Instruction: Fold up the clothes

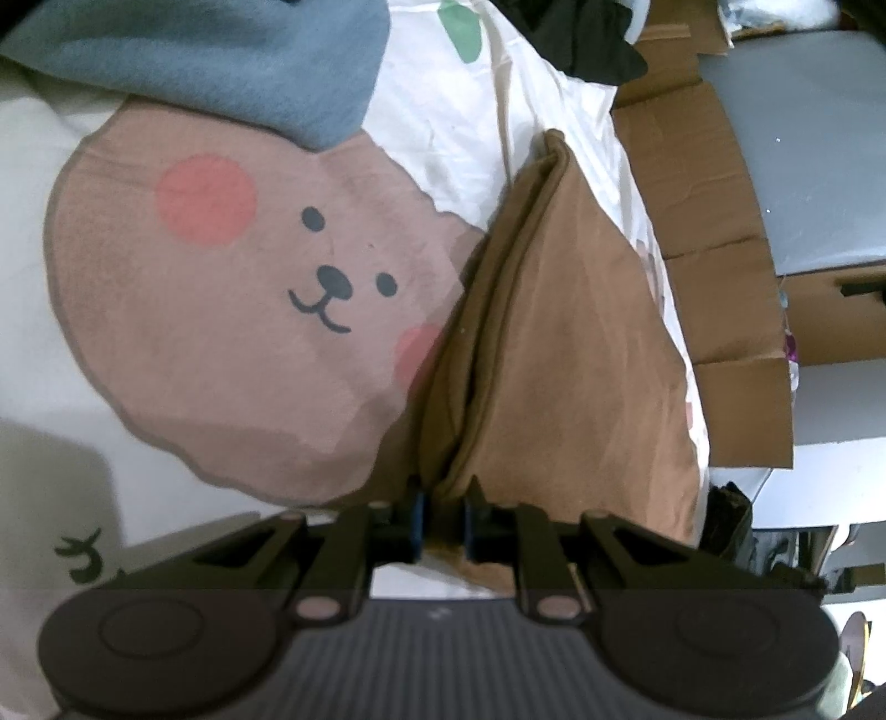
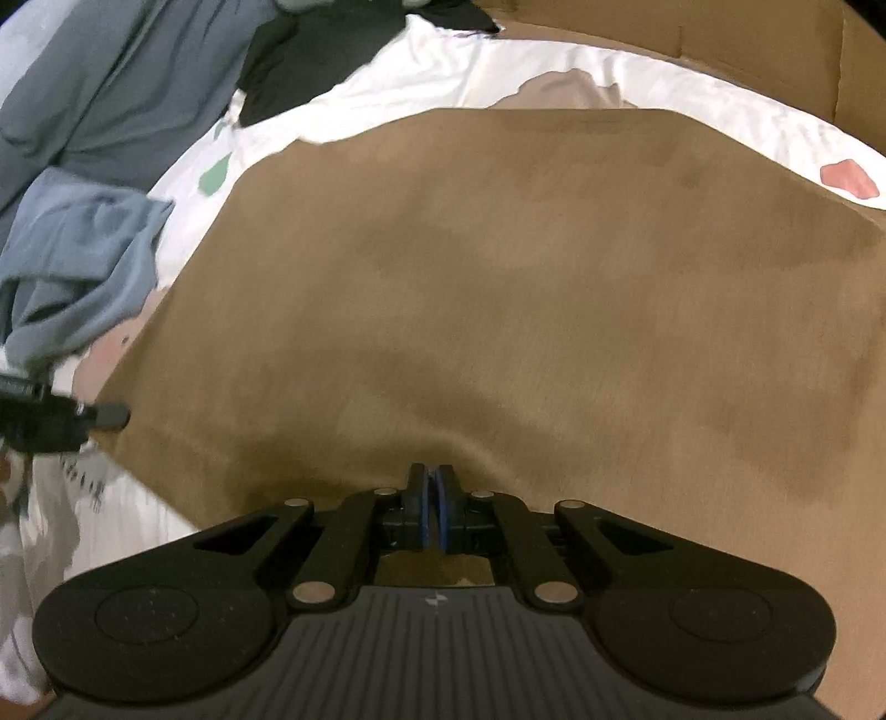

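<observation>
Brown garment (image 2: pixel 498 288) lies spread on a white bedsheet (image 2: pixel 443 77) printed with cartoon figures, and both grippers have hold of its near edge. In the right wrist view, the right gripper (image 2: pixel 437 493) sits at the bottom centre, its blue-padded jaws drawn almost together with the near hem of the brown cloth pinched between them; the fabric puckers slightly at that spot and then stretches away flat and smooth toward the far side. At the left edge of this view, the tip of the left gripper (image 2: pixel 108 415) touches the garment's left border. In the left wrist view, the left gripper (image 1: pixel 443 518) is seen from behind, its jaws narrow and closed on a bunched, layered corner of the same brown cloth, which rises from the pads as a folded ridge running away toward the far side. Left of that ridge, the sheet shows a large pinkish-brown bear print (image 1: pixel 249 299) with rosy cheeks and a small smiling mouth. Farther off on the left lies a crumpled blue-grey garment (image 1: pixel 221 61), seen in both views. Beyond it, at the far side, a dark piece of clothing (image 1: pixel 576 39) rests on the sheet. To the right of the bed stand flattened cardboard boxes (image 1: pixel 714 255), with more cardboard along the far edge.
</observation>
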### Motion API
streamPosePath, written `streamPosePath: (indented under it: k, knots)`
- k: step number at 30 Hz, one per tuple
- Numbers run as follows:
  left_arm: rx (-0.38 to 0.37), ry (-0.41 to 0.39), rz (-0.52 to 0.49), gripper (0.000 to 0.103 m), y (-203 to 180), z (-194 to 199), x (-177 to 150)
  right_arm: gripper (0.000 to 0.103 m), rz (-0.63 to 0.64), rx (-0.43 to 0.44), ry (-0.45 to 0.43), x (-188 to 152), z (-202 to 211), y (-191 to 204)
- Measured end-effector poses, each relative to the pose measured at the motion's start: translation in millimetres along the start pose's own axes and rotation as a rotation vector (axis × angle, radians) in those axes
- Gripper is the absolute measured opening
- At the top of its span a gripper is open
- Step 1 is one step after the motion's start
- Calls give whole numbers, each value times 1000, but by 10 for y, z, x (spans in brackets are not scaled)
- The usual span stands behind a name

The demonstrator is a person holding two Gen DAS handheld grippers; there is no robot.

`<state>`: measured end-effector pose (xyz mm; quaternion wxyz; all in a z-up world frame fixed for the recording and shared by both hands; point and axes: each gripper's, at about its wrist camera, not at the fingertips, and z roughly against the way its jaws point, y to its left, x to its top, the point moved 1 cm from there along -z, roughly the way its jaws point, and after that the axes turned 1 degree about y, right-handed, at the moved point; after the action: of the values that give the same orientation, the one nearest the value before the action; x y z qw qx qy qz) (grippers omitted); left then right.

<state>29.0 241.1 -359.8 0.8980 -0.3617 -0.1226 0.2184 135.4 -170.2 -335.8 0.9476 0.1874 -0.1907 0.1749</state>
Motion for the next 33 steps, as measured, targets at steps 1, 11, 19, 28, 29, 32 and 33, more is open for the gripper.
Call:
streamPosePath:
  k: [1,11,19,28,29,32,33]
  knots:
    - [1,-1,1,14,-4,0,-1,7,2,-8,-5,44,-24,-19]
    - [-7,-1,4,14,35,-39,2,7,-76,-74,-53,465,-263,-318]
    - [-12,1,-1,14,20,-23,-7,8,-93,-119,-109,834,-364,-447]
    - [-10,4,-8,14,10,-40,14,7,-100,-147,-146,1321,-593,-625]
    - [-10,5,-8,14,10,-44,18,7,-100,-151,-148,1368,-625,-635]
    - [-11,6,-8,15,8,-59,32,7,-115,-158,-158,1509,-713,-686]
    - [-11,6,-8,15,7,-59,35,6,-122,-160,-162,1554,-739,-707]
